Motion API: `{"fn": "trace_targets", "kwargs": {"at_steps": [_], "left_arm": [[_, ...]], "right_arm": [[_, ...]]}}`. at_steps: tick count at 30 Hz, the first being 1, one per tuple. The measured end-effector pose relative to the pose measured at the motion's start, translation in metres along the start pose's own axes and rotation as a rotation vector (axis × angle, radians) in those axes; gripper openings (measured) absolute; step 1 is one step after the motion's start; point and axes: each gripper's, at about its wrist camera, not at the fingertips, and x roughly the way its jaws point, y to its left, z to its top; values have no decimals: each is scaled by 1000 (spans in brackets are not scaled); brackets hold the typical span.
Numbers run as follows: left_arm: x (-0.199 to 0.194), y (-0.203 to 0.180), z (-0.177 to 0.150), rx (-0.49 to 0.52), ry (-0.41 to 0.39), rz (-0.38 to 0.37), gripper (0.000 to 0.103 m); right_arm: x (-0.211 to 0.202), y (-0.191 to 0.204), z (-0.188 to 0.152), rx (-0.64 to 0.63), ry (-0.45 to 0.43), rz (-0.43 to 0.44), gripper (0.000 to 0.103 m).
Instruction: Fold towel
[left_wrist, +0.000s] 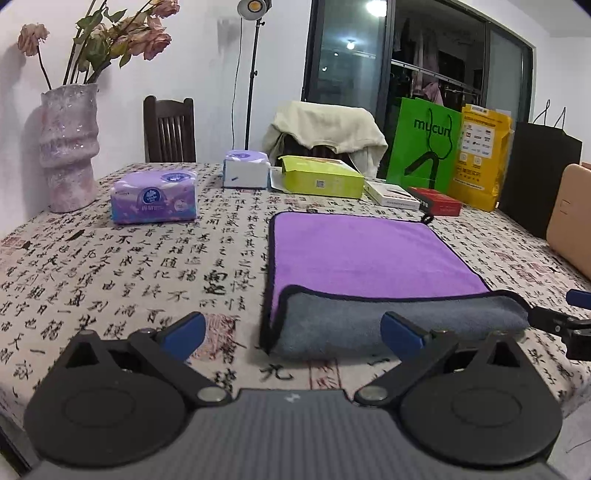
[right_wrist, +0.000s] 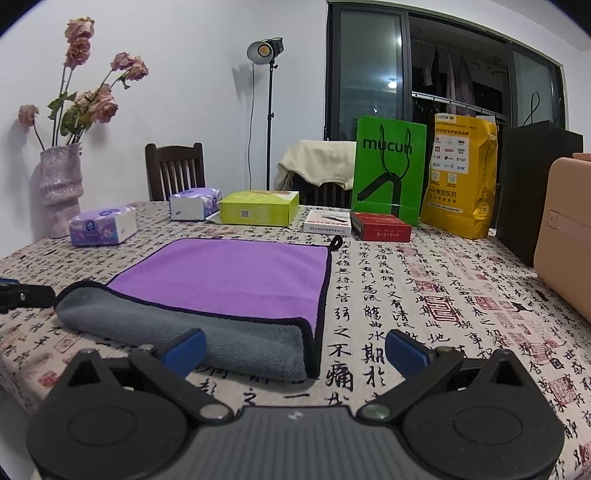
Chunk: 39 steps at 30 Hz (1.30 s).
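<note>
A purple towel (left_wrist: 362, 251) with a black hem lies flat on the table; its near edge is rolled over, showing the grey underside (left_wrist: 369, 328). It also shows in the right wrist view (right_wrist: 236, 277), grey fold (right_wrist: 192, 332) nearest. My left gripper (left_wrist: 291, 332) is open and empty, just short of the fold's left corner. My right gripper (right_wrist: 295, 350) is open and empty, at the fold's right corner. The right gripper's tip (left_wrist: 561, 321) shows at the far right of the left wrist view.
The table wears a calligraphy-print cloth (left_wrist: 147, 266). Behind the towel stand tissue packs (left_wrist: 155, 197), a yellow-green box (left_wrist: 321, 177), small boxes (right_wrist: 380, 225), green (right_wrist: 388, 166), yellow and black bags. A vase (left_wrist: 68, 147) is far left, a tan case (right_wrist: 565, 229) right.
</note>
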Motion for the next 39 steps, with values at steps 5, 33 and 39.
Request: {"fn": "trace_targets", "kwargs": {"at_steps": [5, 33, 39], "left_arm": [[14, 6, 4, 5, 1, 3, 103], [74, 13, 21, -18, 127, -77, 27], [76, 14, 19, -7, 148, -95, 16]], "right_arm": [[17, -5, 1, 6, 24, 5, 103], [76, -14, 18, 21, 142, 157, 27], [78, -19, 19, 54, 174, 170, 26]]}}
